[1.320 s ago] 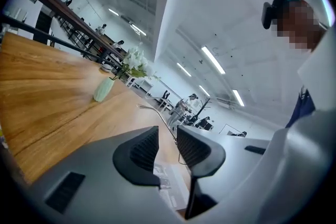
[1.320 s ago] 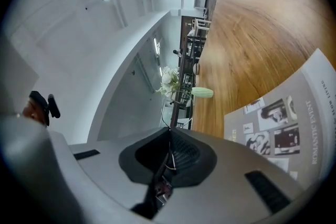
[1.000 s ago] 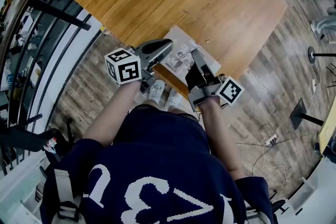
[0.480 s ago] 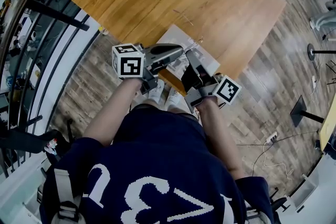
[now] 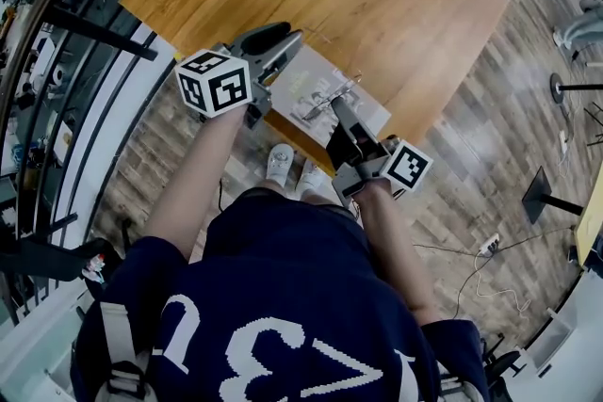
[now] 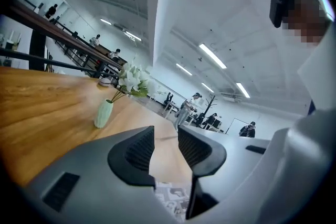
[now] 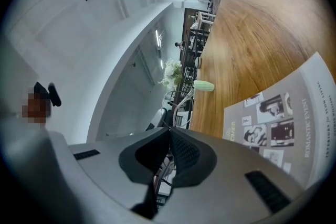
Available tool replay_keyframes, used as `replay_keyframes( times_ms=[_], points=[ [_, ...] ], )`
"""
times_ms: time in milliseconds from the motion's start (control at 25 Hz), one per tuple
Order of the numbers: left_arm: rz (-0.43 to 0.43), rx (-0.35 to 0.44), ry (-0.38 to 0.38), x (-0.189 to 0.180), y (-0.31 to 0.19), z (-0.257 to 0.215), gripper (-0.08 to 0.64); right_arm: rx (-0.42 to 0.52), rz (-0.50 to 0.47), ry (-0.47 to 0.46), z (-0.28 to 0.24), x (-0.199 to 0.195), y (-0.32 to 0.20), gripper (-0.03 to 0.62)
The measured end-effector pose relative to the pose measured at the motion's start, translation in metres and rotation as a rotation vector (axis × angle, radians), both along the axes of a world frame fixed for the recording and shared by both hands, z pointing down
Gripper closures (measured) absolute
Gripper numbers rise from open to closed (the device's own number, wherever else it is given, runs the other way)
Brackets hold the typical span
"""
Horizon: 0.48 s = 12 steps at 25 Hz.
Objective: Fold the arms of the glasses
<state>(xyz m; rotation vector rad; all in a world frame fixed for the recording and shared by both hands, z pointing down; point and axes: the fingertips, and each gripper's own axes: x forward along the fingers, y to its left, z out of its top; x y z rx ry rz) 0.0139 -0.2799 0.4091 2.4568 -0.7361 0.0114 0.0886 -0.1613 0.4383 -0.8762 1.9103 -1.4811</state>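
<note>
Right gripper [image 7: 169,131]: fingers clenched on the glasses [image 5: 327,98], thin wire frame pinched at the tips. It holds them just over the magazine [image 5: 366,113] at the near edge of the table [image 5: 405,5].

Left gripper [image 6: 165,135]: fingers opening, nothing between them, only table and the vase [image 6: 103,114] ahead.

Key geometry in head view: the glasses sit right of and nearer the person than the left gripper [image 5: 290,40], close but not touching. Their long axis runs diagonally, near-left to far-right, roughly across the line of the right fingers.

Which arms are folded can't be read; the frame is too thin in every view.

Judgement: the left is the free hand, so any remaining arm is its job. It would need to swing in rightward toward the frame's free end while the right holds steady.
</note>
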Motion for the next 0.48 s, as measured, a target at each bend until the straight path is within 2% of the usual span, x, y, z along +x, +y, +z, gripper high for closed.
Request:
replay_keyframes(
  times_ms=[160,240,360,480],
  points=[
    [-0.016,-0.006,-0.001,0.009,-0.029,-0.005,0.43,0.007,-0.008,0.033,0.001,0.001,0.004,0.564],
    [-0.001,-0.022,-0.03,0.015,-0.036,0.002,0.43,0.014,-0.015,0.05,0.0,0.0,0.006,0.564],
    [0.06,-0.078,-0.104,0.024,-0.035,0.022,0.443,0.017,-0.015,0.06,0.0,0.001,0.007,0.565],
    [0.136,-0.13,-0.12,0.031,-0.019,0.034,0.473,0.014,0.0,0.058,0.002,0.007,0.006,0.565]
  ],
)
